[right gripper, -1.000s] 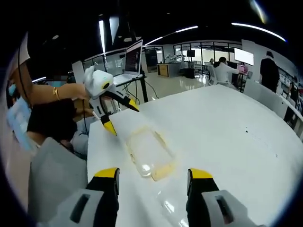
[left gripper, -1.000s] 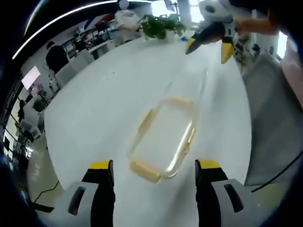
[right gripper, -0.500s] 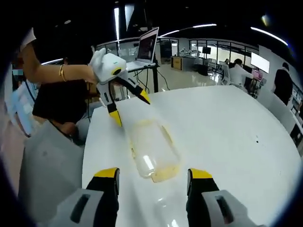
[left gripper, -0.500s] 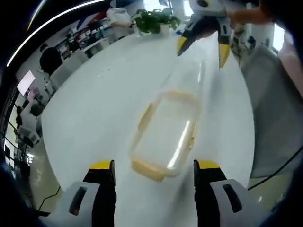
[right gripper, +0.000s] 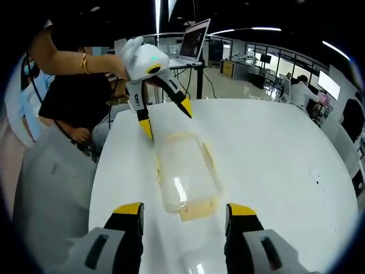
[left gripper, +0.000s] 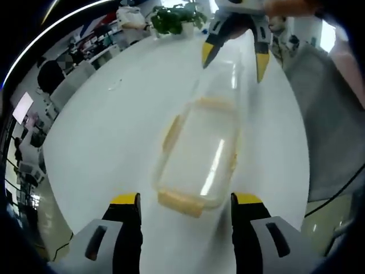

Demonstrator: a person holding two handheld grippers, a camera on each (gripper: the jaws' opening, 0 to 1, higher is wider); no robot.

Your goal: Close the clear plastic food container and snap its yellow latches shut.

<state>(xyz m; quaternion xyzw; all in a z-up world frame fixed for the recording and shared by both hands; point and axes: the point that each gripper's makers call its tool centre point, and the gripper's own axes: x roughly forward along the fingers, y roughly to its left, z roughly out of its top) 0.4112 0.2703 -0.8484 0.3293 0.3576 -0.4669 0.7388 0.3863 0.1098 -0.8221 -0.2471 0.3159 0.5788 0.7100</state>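
Note:
The clear plastic container (left gripper: 197,151) lies lengthwise on the white table (left gripper: 108,125), with yellow latches (left gripper: 178,202) around its rim. My left gripper (left gripper: 185,200) is open just short of the container's near end. At the far end my right gripper (left gripper: 234,65) hangs open above a clear lid-like sheet (left gripper: 225,80). In the right gripper view the container (right gripper: 185,171) lies ahead of my open right gripper (right gripper: 183,208). The left gripper (right gripper: 167,123), held in a person's hand, stands open over the container's far end. Nothing is held.
A potted plant (left gripper: 174,20) stands at the table's far edge. A grey chair (right gripper: 48,188) is pushed against the table beside the person. A laptop (right gripper: 194,43) sits on a stand behind. People and desks are farther back.
Both grippers have closed in on the container from opposite ends, so it looks larger in both views. Both stay open. The container has not moved.

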